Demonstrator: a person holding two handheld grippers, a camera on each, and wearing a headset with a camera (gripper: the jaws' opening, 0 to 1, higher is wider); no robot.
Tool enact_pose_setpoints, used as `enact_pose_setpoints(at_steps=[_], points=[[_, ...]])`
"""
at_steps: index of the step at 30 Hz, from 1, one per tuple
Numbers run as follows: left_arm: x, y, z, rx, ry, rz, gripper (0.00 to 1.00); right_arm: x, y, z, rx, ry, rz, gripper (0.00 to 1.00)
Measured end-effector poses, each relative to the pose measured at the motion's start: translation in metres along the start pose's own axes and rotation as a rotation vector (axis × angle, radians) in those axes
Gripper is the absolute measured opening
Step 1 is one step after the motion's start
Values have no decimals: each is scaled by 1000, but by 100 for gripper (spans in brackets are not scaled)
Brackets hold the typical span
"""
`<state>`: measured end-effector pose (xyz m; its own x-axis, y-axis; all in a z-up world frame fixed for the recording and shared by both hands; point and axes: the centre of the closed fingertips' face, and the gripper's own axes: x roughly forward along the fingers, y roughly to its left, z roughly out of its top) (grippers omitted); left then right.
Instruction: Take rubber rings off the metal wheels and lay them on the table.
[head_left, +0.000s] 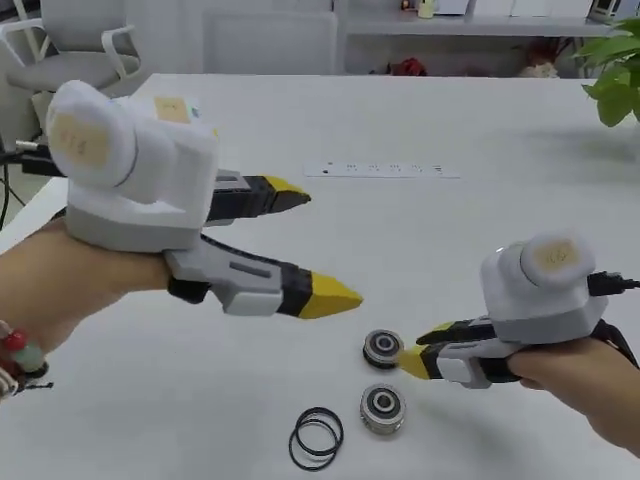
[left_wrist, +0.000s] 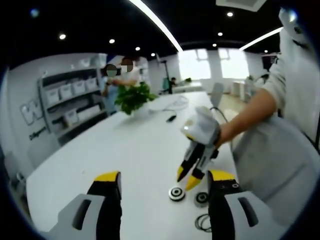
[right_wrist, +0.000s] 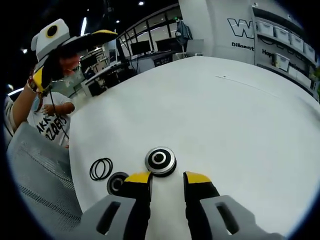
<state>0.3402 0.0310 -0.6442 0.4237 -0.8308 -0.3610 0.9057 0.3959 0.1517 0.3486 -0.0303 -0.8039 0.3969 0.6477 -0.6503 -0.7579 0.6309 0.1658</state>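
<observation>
1. Head view: your right tool (head_left: 412, 355) sits low over the tabletop (head_left: 480, 240). Its jaws are a slim gap apart with nothing between them, and its tips are just beside the farther metal wheel (head_left: 383, 347). The nearer metal wheel (head_left: 382, 408) lies close by, and two loose rubber rings (head_left: 317, 437) overlap on the tabletop beside it. Your left tool (head_left: 315, 245) hangs above, spread wide and empty. Nothing braces either wheel, so a push from the tips would likely skid it. You have bare surface ahead and to the right, and the power strip (head_left: 380, 170) is well apart.

2. Left gripper view: the wheels and rings lie low between your left tool's spread jaws, with the right tool standing right over them. If you drop the left tool straight in, the two tools could clash. Your own body is close on one side, so the free room is out toward the plant.

3. Right gripper view: the farther wheel sits just ahead of the tips, in line with the gap. The gap looks narrower than the wheel, so you would bump the wheel rather than grip it unless you widen first. The other wheel is beside one jaw and the rings are beyond it, near the tabletop's edge. A sideways sweep could knock them off. I cannot tell whether either wheel carries a ring.
</observation>
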Motion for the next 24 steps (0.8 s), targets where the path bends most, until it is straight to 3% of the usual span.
enact_pose_setpoints(at_steps=[7, 11, 13, 16, 19, 21, 24], points=[[26, 8, 12, 26, -3, -9, 68, 4, 4, 1, -31, -19, 11, 25], [42, 7, 12, 33, 0, -34, 65, 5, 4, 0, -38, -22, 16, 25], [50, 4, 4, 35, 3, -45, 63, 5, 5, 0, -40, -25, 19, 25], [59, 0, -22, 24, 39, -49, 56, 6, 5, 1, -45, -30, 21, 25], [69, -9, -41, -38, 16, -51, 49, 6, 5, 1, -44, -37, 20, 24], [74, -15, -56, -20, 49, -62, 43, 7, 4, 0, -37, -37, 23, 24], [81, -18, -68, -3, 75, -54, 35, 8, 4, 0, -40, -40, 22, 23]])
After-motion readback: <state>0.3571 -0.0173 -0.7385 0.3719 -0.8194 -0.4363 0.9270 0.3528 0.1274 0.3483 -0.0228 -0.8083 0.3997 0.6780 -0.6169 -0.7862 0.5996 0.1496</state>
